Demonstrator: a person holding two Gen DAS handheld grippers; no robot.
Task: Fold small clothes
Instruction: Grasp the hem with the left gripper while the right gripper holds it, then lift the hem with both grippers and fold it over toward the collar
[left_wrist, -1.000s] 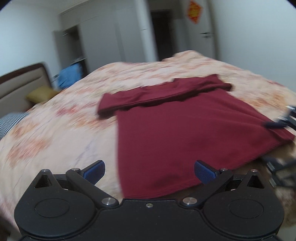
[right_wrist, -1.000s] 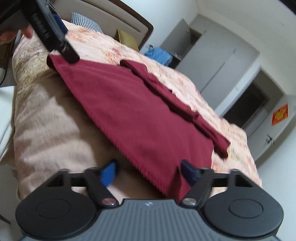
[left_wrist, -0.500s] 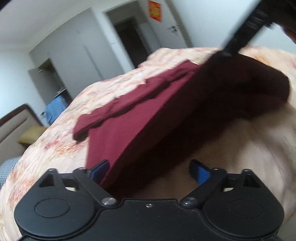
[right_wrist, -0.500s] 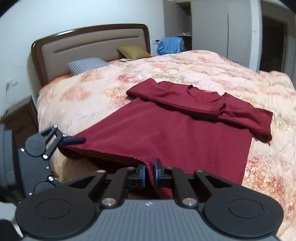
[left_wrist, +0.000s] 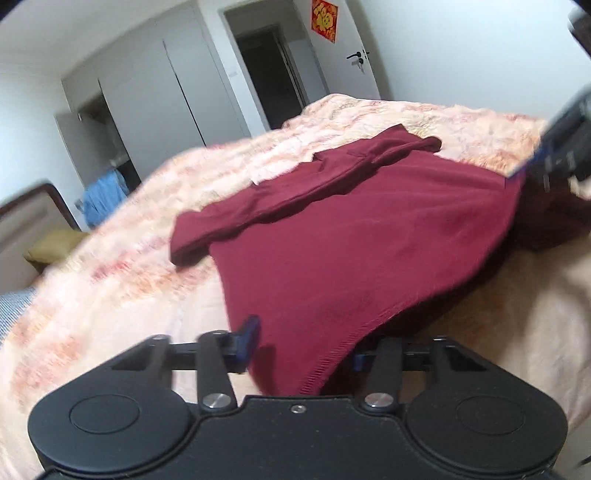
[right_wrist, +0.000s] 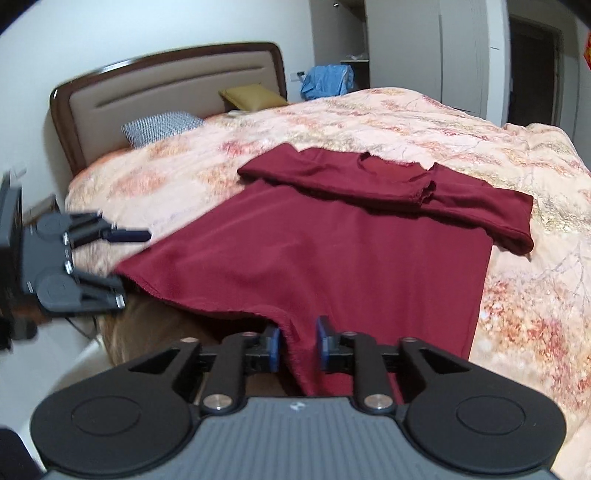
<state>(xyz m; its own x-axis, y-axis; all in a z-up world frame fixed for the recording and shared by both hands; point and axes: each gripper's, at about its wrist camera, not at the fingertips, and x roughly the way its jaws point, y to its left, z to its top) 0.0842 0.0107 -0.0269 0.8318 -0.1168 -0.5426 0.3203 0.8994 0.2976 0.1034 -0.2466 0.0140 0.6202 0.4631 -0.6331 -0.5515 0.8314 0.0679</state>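
On the floral bed (right_wrist: 424, 122), a soft, limp maroon shirt (right_wrist: 332, 258) has its hem corners between the closing left claw (left_wrist: 301, 345) and the part-spread right claw (right_wrist: 297, 343), neither visibly pinching.

1 maroon shirt (right_wrist: 332, 258), 2 pillows (right_wrist: 162, 125) (right_wrist: 251, 96), 1 bedspread (right_wrist: 424, 122), 2 grippers (right_wrist: 297, 343) (left_wrist: 301, 341).

I see the bed (right_wrist: 461, 122) filling the middle of the right wrist frame under a peach floral quilt. On it lie a dark red shirt (right_wrist: 332, 251) at centre, a patterned pillow (right_wrist: 162, 125) and a mustard cushion (right_wrist: 251, 96) at upper left.
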